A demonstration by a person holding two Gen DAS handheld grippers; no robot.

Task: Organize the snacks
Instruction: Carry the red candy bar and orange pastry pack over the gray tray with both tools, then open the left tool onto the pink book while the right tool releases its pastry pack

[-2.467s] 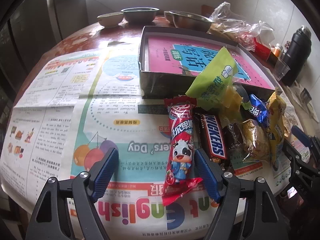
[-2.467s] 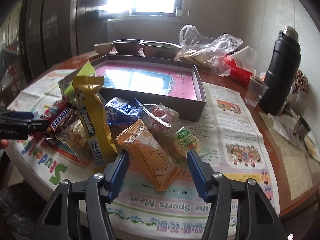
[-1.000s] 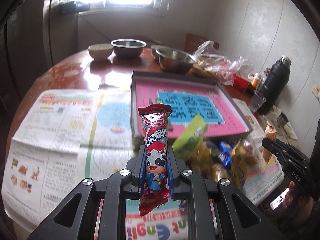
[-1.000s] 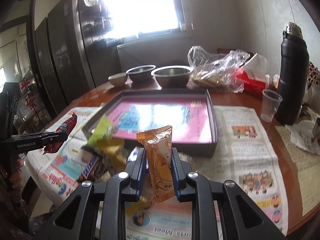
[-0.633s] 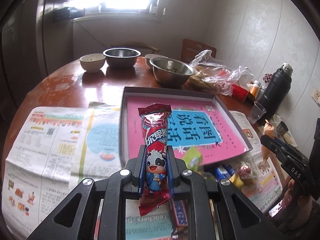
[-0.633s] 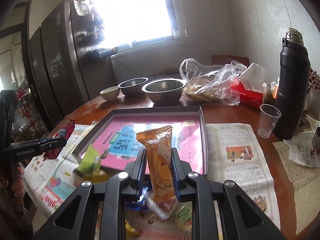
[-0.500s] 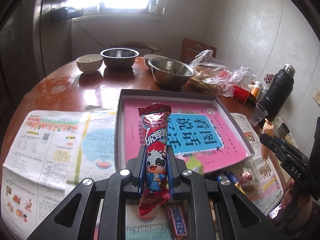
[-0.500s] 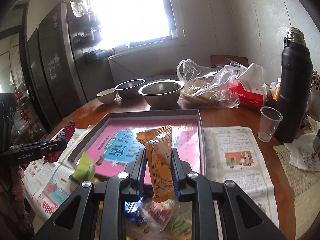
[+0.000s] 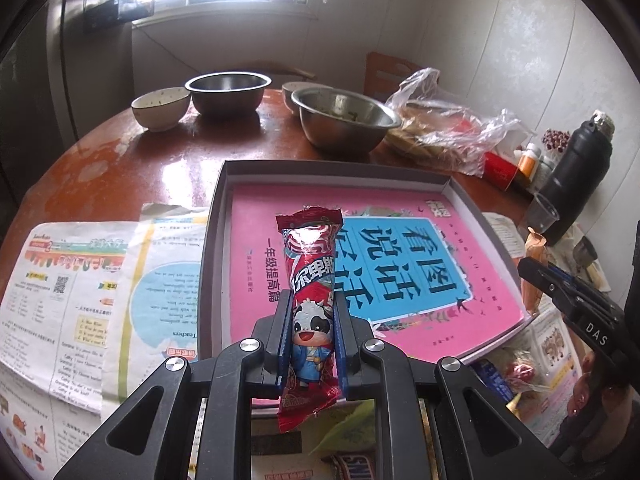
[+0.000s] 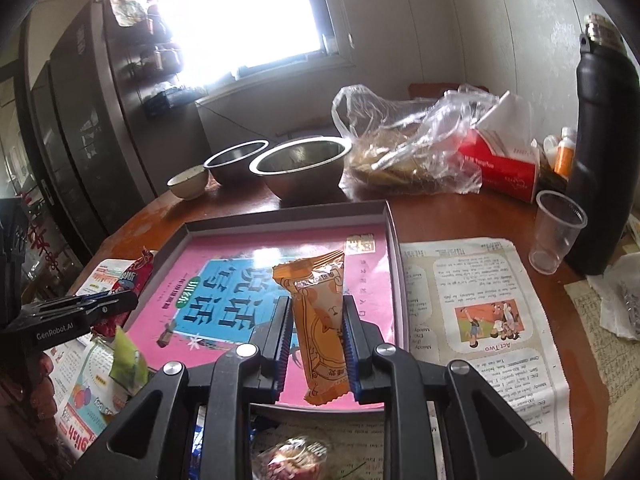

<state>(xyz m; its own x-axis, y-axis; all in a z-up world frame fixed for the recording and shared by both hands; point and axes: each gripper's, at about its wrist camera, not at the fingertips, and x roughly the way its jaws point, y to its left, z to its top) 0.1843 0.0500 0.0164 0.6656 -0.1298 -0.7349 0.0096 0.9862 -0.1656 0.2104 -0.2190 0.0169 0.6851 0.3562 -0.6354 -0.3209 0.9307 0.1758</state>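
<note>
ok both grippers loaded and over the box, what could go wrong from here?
1. The left gripper pinches the red cow-print snack at its lower half only; the tall upper part could swing or slip on release.
2. Both grippers approach the same shallow grey box; the right gripper with the orange snack packet may collide with the left.
3. The box walls look low, so a dropped packet might slide off the glossy pink book.

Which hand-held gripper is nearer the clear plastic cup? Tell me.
Right. The right hand-held gripper hovers over the box's cup-side half; the left hand-held gripper hovers toward the side far from the clear plastic cup.
</note>
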